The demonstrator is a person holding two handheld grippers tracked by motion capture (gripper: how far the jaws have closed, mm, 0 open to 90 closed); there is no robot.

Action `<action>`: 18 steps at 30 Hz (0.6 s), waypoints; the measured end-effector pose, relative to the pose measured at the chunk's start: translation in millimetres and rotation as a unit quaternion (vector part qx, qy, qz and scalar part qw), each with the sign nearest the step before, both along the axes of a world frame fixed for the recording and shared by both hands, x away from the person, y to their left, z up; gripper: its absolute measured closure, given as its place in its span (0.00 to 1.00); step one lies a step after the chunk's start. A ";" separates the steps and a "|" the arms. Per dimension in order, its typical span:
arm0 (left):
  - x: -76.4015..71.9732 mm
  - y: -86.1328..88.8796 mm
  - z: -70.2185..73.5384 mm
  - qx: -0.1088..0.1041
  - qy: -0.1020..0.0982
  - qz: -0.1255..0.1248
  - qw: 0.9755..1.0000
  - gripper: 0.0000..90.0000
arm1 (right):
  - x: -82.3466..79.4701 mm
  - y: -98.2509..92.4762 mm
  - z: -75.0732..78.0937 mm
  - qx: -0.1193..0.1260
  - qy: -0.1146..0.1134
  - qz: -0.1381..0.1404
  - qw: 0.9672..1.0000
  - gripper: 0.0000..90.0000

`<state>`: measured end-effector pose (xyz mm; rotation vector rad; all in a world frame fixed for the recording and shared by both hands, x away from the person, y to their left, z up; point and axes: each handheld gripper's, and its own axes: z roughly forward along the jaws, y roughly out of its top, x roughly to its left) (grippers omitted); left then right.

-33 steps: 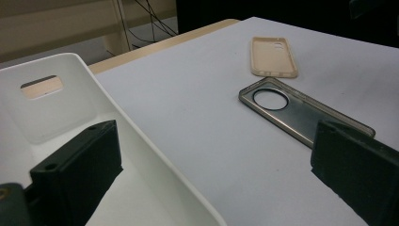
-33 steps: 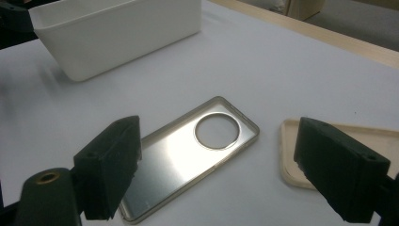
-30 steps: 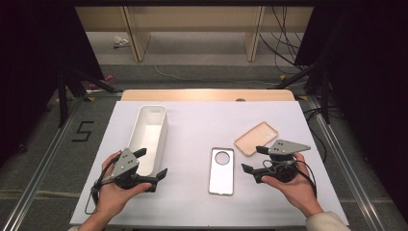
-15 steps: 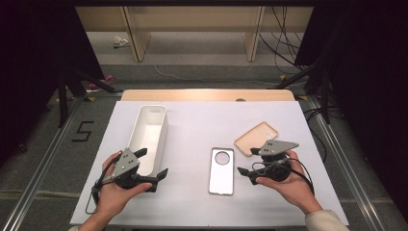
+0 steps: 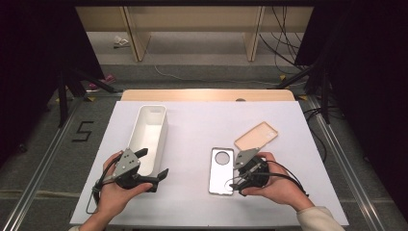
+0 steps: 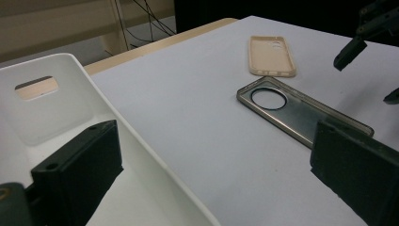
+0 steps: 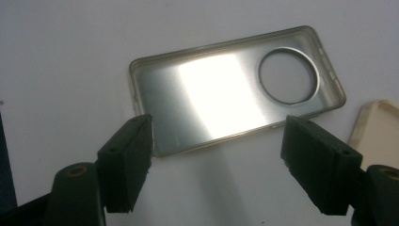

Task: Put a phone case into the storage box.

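Observation:
A silver phone case (image 5: 222, 169) with a round camera hole lies flat on the white table (image 5: 202, 125). Just right of it, my right gripper (image 5: 235, 176) is open, its jaws having just been closing a little. In the right gripper view the right gripper (image 7: 217, 141) straddles the silver phone case's (image 7: 226, 103) near long edge, and the pads do not touch it. A beige phone case (image 5: 256, 135) lies behind the right hand. My left gripper (image 5: 153, 163) is open and empty at the near end of the white bin (image 5: 150, 137).
In the left gripper view the left gripper (image 6: 211, 155) has one jaw over the white bin (image 6: 47, 113), with the silver case (image 6: 301, 113), the beige case (image 6: 272, 55) and the right gripper (image 6: 369, 75) farther off. A wooden strip (image 5: 207, 95) edges the table's far side.
My right gripper has moved left, up to the silver case's right edge, and its jaws have narrowed slightly. The left hand and the cases have stayed in place.

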<state>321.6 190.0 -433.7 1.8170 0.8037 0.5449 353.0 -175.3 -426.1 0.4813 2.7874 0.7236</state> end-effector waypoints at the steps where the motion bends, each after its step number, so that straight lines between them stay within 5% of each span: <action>1: -0.1 0.0 0.2 0.000 -0.001 0.000 1.000 0.02 | -0.6 8.8 -2.7 -0.030 0.010 0.012 0.999 0.32; 4: 0.0 0.1 0.1 0.000 0.000 0.000 1.000 0.02 | -1.2 18.2 -6.7 -0.057 0.012 0.025 0.998 0.33; 9: -0.1 -0.1 -0.1 -0.001 0.000 -0.001 1.000 0.02 | -3.6 41.6 -18.0 -0.128 0.014 0.058 0.990 0.35; 14: -0.2 -0.3 -0.1 -0.001 0.000 -0.002 1.000 0.02 | -4.5 57.6 -23.6 -0.164 0.011 0.075 0.984 0.35; 18: -0.1 -0.3 -0.2 0.000 0.000 -0.003 1.000 0.02 | -5.3 64.8 -25.5 -0.174 0.015 0.076 0.982 0.37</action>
